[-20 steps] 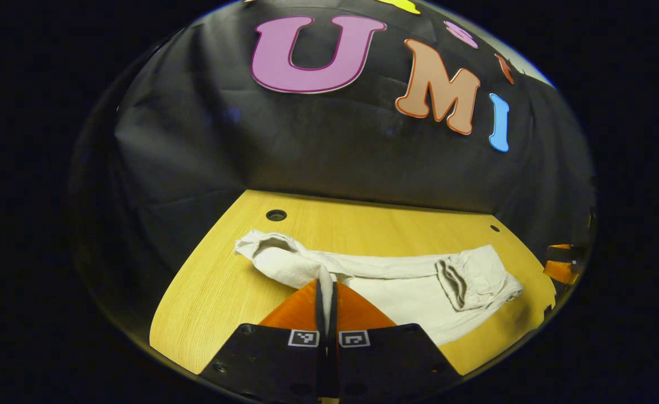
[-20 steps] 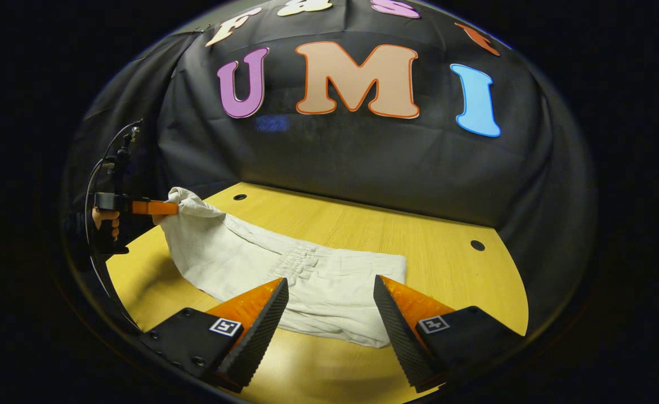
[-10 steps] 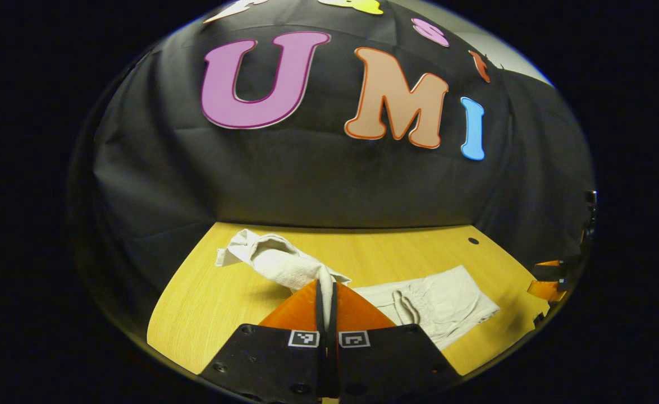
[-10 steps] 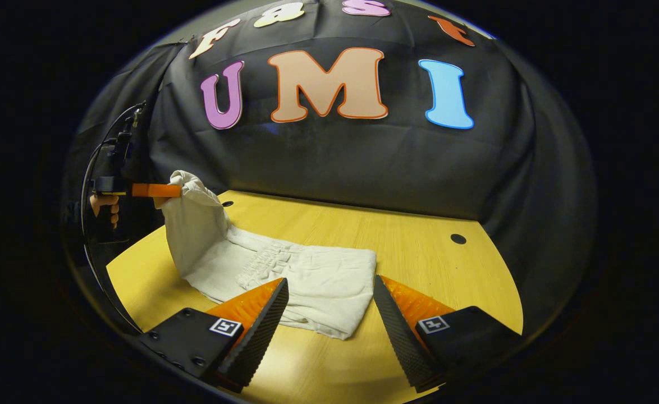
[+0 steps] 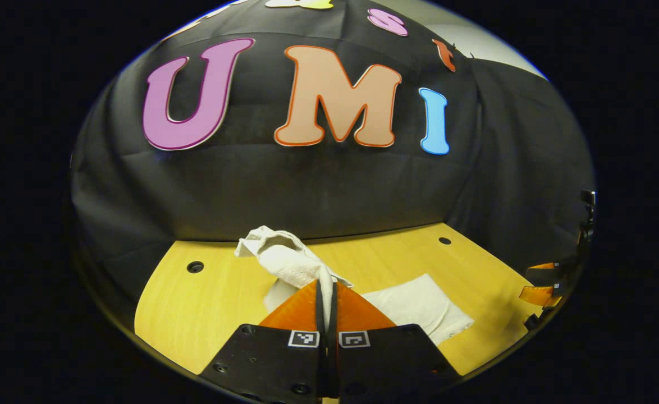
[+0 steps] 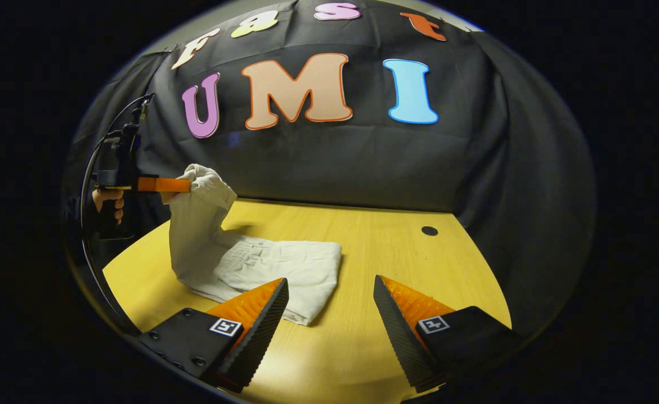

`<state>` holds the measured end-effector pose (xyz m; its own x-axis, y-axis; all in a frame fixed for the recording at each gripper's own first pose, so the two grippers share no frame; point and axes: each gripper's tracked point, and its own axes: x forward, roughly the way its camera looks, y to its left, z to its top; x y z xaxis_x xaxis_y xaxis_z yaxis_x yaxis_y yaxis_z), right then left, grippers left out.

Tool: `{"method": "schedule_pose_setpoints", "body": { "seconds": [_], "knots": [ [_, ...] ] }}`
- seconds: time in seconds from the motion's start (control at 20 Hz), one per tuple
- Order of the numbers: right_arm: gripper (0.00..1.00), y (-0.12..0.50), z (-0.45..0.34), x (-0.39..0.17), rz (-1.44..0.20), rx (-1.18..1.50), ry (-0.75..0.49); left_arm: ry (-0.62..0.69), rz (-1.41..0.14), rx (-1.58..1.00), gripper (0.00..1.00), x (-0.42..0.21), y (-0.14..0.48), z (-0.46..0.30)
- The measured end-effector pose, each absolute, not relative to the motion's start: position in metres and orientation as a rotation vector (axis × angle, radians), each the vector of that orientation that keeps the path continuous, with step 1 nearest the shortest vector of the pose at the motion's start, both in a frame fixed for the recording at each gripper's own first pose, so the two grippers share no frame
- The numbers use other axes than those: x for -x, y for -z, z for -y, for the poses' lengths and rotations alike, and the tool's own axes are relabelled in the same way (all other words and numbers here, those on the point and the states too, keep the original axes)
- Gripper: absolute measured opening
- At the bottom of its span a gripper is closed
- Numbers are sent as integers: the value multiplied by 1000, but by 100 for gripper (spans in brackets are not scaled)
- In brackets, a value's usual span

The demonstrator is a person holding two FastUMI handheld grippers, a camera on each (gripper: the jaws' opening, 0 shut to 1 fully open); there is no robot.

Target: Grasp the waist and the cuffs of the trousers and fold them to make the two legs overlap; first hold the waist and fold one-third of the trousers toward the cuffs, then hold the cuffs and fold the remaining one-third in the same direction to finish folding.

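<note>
Cream trousers lie partly folded on the yellow table, waist part flat. Their cuff end is lifted above the table at the left of the right gripper view. The left gripper, held by a hand, is shut on that cuff end. In the left gripper view the cuffs bunch up right in front of the left gripper, and the flat folded part lies to the right. My right gripper hovers open near the table's front, just right of the folded trousers, holding nothing.
Black cloth walls close the table at the back and sides. Small round holes sit in the tabletop. The right gripper shows at the far right edge of the left gripper view. Bare tabletop lies right of the trousers.
The left gripper has lifted the cuff end and carried it toward the waist part, so the leg now stands up steeply. The right gripper stayed open and shifted right, away from the trousers.
</note>
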<state>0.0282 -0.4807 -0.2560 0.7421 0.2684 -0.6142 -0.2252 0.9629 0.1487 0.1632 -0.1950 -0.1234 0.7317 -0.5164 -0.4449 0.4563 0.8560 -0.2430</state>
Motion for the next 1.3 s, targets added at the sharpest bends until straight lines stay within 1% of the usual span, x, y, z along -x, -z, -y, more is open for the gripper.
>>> {"method": "schedule_pose_setpoints", "body": {
  "seconds": [0.25,0.55,0.75,1.05,1.1,1.15,1.2,1.3],
  "knots": [
    [98,255,515,-21,-687,-78,-229,603,-519,116,0,-160,120,247],
    [98,257,540,-10,-696,-74,-216,678,-532,122,0,-142,129,306],
    [98,258,549,-5,-697,-75,-222,737,-554,89,0,-116,150,342],
    [98,263,551,-4,-698,-87,-250,728,-644,27,0,-83,203,369],
    [98,263,550,-3,-695,-88,-258,745,-652,39,2,-76,205,374],
    [98,262,548,-5,-693,-90,-266,756,-647,45,17,-72,202,377],
    [99,260,545,-6,-688,-92,-273,764,-630,49,25,-68,196,379],
    [100,253,537,-10,-672,-99,-286,745,-577,33,71,-69,180,369]
  ]
}}
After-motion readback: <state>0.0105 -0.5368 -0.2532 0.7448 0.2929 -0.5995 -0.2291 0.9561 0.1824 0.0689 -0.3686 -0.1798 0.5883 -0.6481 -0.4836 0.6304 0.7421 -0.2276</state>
